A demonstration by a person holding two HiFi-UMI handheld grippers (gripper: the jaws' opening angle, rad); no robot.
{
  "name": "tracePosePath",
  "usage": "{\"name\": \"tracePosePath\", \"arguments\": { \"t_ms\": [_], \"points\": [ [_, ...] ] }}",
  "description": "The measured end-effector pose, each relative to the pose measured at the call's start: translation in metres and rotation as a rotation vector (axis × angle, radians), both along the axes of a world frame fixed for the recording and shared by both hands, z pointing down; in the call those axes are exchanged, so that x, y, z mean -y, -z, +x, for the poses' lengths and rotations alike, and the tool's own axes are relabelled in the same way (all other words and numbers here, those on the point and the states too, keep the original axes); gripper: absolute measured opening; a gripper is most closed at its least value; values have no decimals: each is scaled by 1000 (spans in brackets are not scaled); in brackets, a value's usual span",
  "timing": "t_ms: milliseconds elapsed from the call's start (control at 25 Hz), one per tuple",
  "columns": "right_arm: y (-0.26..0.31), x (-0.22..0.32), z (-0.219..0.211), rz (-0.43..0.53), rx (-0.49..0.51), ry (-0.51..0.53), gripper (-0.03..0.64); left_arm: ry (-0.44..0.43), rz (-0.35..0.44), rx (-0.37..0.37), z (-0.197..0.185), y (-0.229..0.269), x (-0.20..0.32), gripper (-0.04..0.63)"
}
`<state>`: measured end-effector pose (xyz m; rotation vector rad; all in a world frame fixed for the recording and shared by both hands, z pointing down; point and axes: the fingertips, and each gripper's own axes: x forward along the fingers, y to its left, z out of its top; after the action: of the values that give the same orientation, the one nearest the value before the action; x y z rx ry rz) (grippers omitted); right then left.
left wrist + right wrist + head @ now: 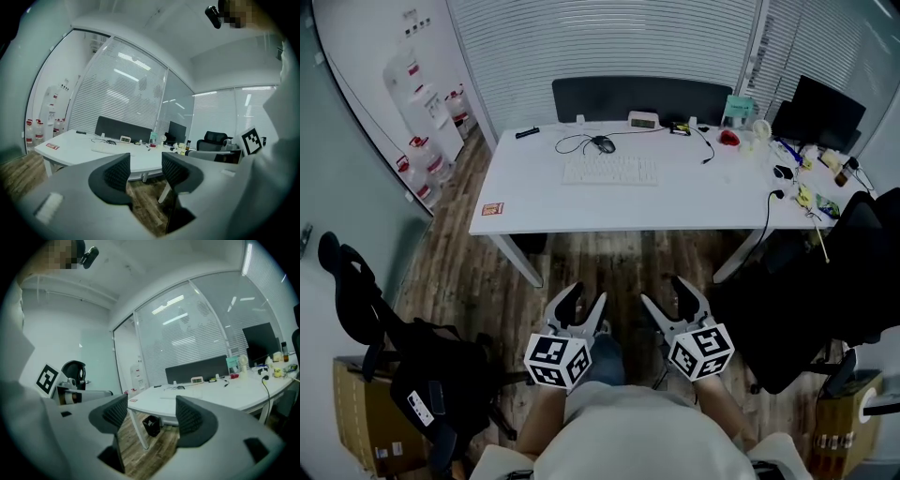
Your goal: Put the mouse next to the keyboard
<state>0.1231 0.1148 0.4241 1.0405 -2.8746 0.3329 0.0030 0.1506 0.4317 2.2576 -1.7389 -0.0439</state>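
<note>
While person stands well back from desk (pixel 534 211), both tools hang low over wooden floor. Left tool (pixel 583 300): jaws apart, empty. Right tool (pixel 666 294): same, nothing between pads. Mouse (pixel 603 144) sits on desk just behind keyboard (pixel 609 171), cable looping off to left. Step in hand, I'd judge: approach. To do it well: close in first, use one tool only, pinch mouse by its sides, mind cable slack, set down on bare desk beside keyboard's end.

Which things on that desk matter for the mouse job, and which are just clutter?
For the job: mouse, lying behind the keyboard; left gripper and right gripper, both open and empty.
Lying about: small white clock, red label, monitor, water bottles.
</note>
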Motion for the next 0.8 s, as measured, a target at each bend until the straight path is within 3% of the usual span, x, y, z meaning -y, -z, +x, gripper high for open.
{"name": "tracePosePath", "arguments": {
  "t_ms": [800],
  "points": [
    [15,199,-116,13,-5,-19,302,-41,-27,0,-111,-1,198,195]
  ]
}}
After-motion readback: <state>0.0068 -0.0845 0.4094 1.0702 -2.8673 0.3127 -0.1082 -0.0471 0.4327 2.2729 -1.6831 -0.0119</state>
